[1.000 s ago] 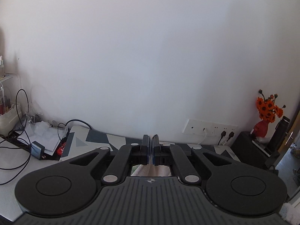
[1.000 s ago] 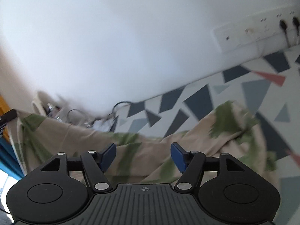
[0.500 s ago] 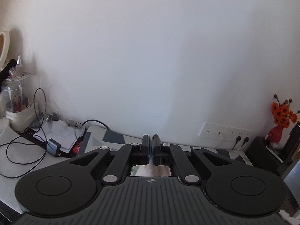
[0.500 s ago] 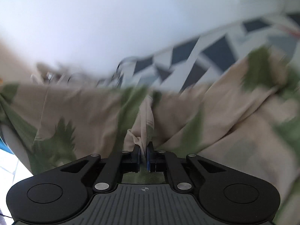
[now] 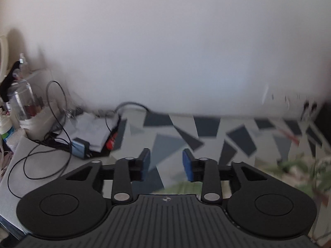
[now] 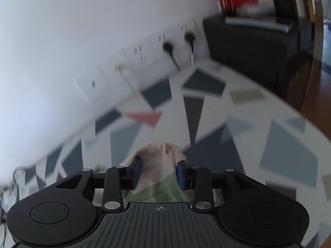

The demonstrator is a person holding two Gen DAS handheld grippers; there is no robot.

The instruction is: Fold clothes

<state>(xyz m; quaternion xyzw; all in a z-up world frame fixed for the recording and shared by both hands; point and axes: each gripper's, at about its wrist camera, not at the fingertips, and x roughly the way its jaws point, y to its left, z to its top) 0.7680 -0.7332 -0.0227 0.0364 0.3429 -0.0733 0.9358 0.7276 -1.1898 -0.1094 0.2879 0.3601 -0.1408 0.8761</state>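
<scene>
From the left wrist, the left gripper [image 5: 165,166] has its jaws opening with nothing between them, above the triangle-patterned tabletop [image 5: 206,132], while the beige and green garment [image 5: 293,169] lies blurred at lower right and cables [image 5: 51,107] clutter the far left by the wall. From the right wrist, the right gripper [image 6: 158,172] has its jaws opening with a bunched fold of the garment [image 6: 159,161] between the blue pads, whether the pads touch it cannot be told, and the cloth rests on the tabletop [image 6: 279,150] below the wall sockets [image 6: 144,51].
</scene>
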